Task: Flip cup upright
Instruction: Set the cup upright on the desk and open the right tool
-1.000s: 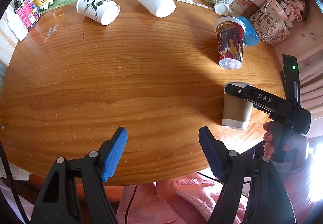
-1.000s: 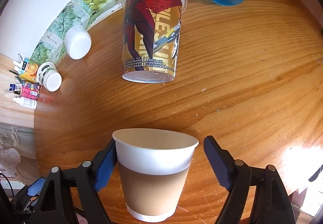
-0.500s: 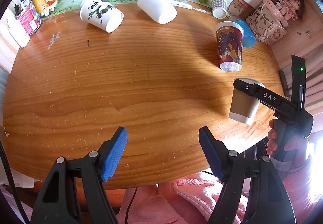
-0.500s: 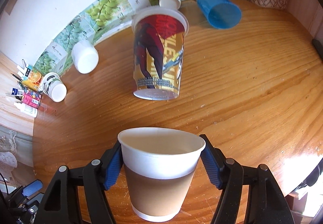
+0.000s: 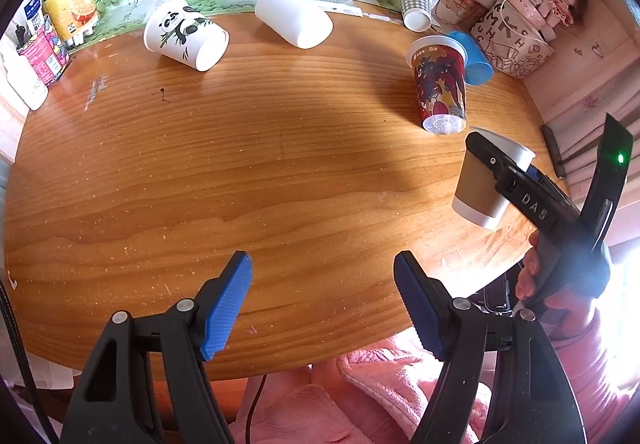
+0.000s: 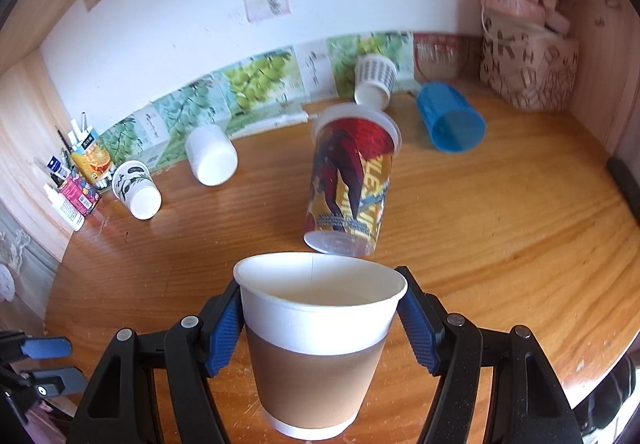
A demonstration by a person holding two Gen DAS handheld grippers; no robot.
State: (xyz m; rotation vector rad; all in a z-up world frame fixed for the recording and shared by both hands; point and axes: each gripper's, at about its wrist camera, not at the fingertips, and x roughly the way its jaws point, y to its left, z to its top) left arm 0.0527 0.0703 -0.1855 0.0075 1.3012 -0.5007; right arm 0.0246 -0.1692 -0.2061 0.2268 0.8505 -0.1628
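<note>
Gripping the brown-sleeved paper cup [image 6: 318, 348] mouth-up off the counter [image 5: 240, 164], right gripper [image 6: 320, 328] fingers pinching its rim band, left gripper [image 5: 322, 302] fingers spread, holding nothing.

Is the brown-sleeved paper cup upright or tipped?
Roughly upright, slightly tilted: brown-sleeved paper cup has its mouth up, gripped by the right gripper.

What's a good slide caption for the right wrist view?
Right gripper clamps a brown-sleeved paper cup above the wooden table, other cups lying tipped behind.
</note>
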